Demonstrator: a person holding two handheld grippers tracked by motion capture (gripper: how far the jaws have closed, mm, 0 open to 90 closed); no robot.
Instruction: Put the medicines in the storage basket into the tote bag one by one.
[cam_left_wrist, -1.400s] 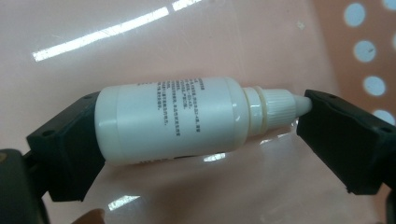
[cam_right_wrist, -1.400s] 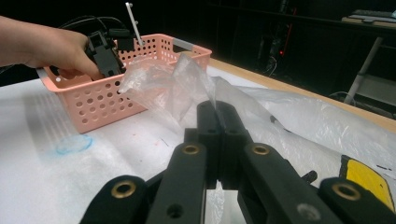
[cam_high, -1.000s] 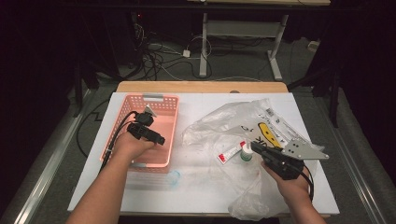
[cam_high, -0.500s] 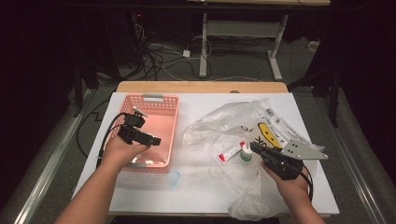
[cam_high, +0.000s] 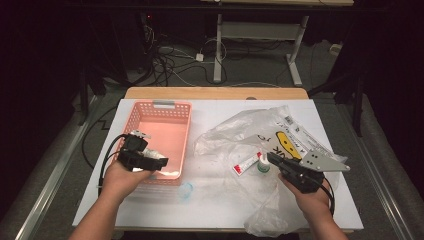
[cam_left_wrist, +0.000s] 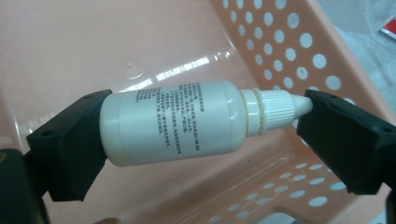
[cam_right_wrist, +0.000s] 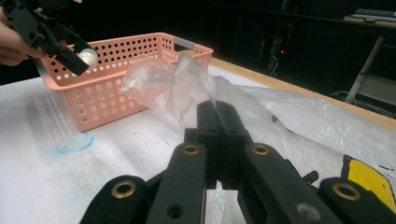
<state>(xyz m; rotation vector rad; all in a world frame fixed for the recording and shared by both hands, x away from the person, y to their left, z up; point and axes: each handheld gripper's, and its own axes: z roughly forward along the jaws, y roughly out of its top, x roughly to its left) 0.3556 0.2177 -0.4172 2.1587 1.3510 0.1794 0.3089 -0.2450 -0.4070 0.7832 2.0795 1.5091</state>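
1. The white dropper bottle (cam_left_wrist: 187, 122) lies crosswise between the left gripper's (cam_left_wrist: 196, 140) jaws, one pad on its base, the other on the tip of its ribbed cap. It hangs over the near end of the pink basket (cam_high: 172, 112), above the floor.
2. The left gripper is closed on the bottle end to end; that hold is narrow at the cap tip, so I judge it could slip if tilted.
3. To do the drop well: keep the bottle level, lower it close to the basket floor, then part the jaws gently so it rolls little and stays inside the walls.
4. The right gripper (cam_right_wrist: 218, 122) has its jaws pressed together on a fold of the clear plastic bag (cam_high: 235, 132), pinning it on the white table (cam_high: 210, 205).
5. Beside that bag lie 1 more small bottle (cam_high: 263, 164) and a red-and-white packet (cam_high: 246, 164), likely next to go.
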